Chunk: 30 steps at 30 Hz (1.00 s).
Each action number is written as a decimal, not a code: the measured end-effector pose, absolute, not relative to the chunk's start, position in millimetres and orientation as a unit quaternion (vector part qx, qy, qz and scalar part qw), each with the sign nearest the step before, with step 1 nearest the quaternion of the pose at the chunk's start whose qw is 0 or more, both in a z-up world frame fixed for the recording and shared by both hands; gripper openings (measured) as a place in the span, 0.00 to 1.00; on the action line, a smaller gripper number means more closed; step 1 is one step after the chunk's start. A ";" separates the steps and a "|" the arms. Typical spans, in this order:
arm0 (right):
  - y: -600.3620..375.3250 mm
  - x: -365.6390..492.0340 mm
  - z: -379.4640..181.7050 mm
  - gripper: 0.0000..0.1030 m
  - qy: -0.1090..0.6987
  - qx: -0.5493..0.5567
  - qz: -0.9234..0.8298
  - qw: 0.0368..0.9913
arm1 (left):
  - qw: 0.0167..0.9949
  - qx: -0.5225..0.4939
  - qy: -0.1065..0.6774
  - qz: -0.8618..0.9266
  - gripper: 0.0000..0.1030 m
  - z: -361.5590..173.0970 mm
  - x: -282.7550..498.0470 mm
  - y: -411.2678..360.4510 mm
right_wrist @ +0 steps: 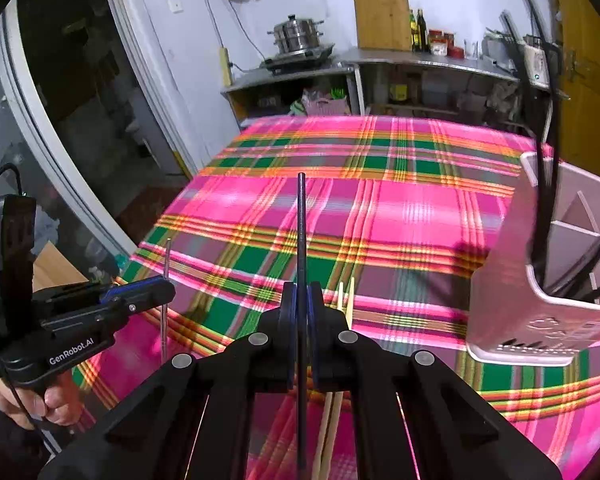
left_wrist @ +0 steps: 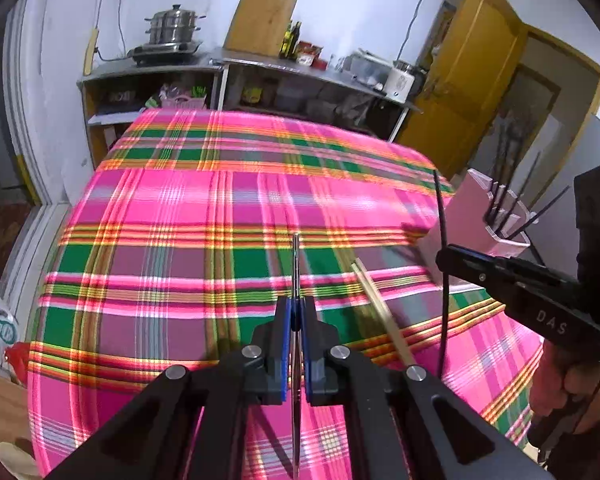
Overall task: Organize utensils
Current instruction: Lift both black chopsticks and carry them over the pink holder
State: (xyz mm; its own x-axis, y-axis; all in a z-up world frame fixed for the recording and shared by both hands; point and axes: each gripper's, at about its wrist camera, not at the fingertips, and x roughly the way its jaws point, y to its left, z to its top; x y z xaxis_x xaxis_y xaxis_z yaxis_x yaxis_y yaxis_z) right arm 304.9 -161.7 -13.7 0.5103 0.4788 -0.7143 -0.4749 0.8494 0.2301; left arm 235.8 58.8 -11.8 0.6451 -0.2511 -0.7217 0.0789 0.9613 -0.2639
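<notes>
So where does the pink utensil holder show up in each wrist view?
Left wrist: the pink utensil holder stands at the right edge, partly behind the right gripper, with dark chopsticks sticking out of it.
Right wrist: the holder fills the right side, close up, its dividers visible.
Shared landmark: the steel steamer pot on the back counter.

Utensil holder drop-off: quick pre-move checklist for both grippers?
1. Left gripper shut on metal chopstick: ok.
2. Right gripper shut on black chopstick: ok.
3. Both sticks lifted clear of the plaid tablecloth: ok.
4. Pink utensil holder upright, with open compartments: ok.
5. Black chopsticks already in holder lean outward; may block entry: cannot tell.
6. Wooden chopsticks on the cloth, not sorted: not ok.
</notes>
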 end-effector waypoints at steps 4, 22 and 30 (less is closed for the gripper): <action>-168.9 294.9 2.9 0.05 0.394 0.007 0.273 0.877 | 0.907 -0.101 0.397 -0.100 0.04 4.5 226.5 51.9; -209.2 264.0 46.5 0.05 0.346 0.029 0.251 0.903 | 0.918 -0.096 0.359 -0.141 0.04 54.9 220.5 19.3; -240.5 252.5 56.0 0.05 0.335 0.041 0.227 0.914 | 0.913 -0.097 0.357 -0.171 0.04 67.7 228.5 -8.9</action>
State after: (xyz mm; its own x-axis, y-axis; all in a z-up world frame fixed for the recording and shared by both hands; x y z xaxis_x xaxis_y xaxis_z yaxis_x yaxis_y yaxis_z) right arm 252.5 -240.5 56.0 0.6733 0.4418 -0.5929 -0.3866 0.8939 0.2270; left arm 228.5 -8.9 67.7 0.6860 -0.3816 -0.6196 0.2426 0.9227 -0.2997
